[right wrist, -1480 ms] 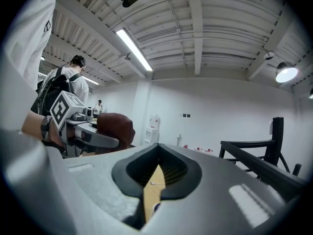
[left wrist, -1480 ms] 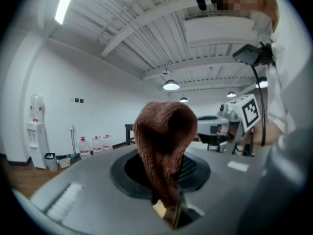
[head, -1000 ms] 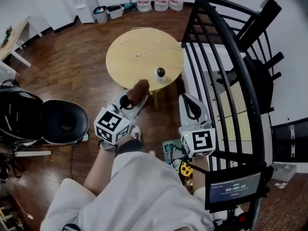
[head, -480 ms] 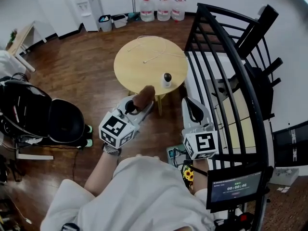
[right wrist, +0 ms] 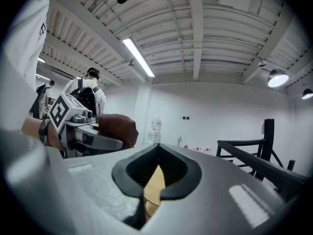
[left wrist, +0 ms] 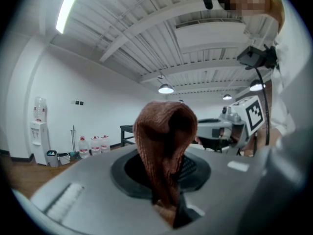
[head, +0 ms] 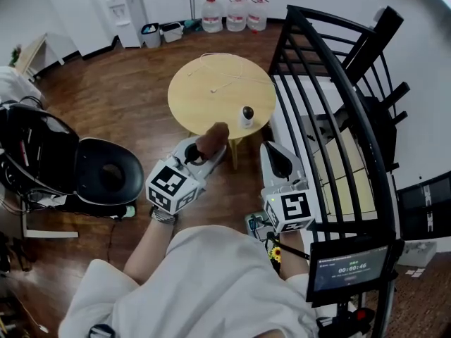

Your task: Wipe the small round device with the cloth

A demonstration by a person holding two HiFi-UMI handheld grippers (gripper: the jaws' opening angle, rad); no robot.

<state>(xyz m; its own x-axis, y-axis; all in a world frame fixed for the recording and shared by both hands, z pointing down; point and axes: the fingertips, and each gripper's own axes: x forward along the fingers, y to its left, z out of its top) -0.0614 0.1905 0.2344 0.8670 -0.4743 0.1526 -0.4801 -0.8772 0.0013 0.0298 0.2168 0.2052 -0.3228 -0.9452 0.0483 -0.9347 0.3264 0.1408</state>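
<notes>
The left claw [head: 201, 153] is pinching a brown knitted cloth [head: 213, 138]. In the left gripper view the cloth [left wrist: 164, 136] rises out of the closed slot between the jaws and folds over into a rounded hood at the top. From the head view, the bunched end of the cloth sits at the near edge of the round wooden desk [head: 204, 97], a little to the left of the small round device [head: 247, 115] and not touching it.

The device stands upright on the desk close to its near right edge, a dark round head on a white base. A thin white cable [head: 229, 79] lies looped across the far half of the desk.

The right claw [head: 273, 153] is pressed together with nothing in it. The right gripper view shows only a thin sliver of the yellow desk top through the narrow gap. It is held off the desk's right side, beside a black metal railing [head: 331, 97].

A black chair [head: 106, 178] stands on the wooden floor to the left, and three water bottles [head: 236, 13] stand by the far wall.
</notes>
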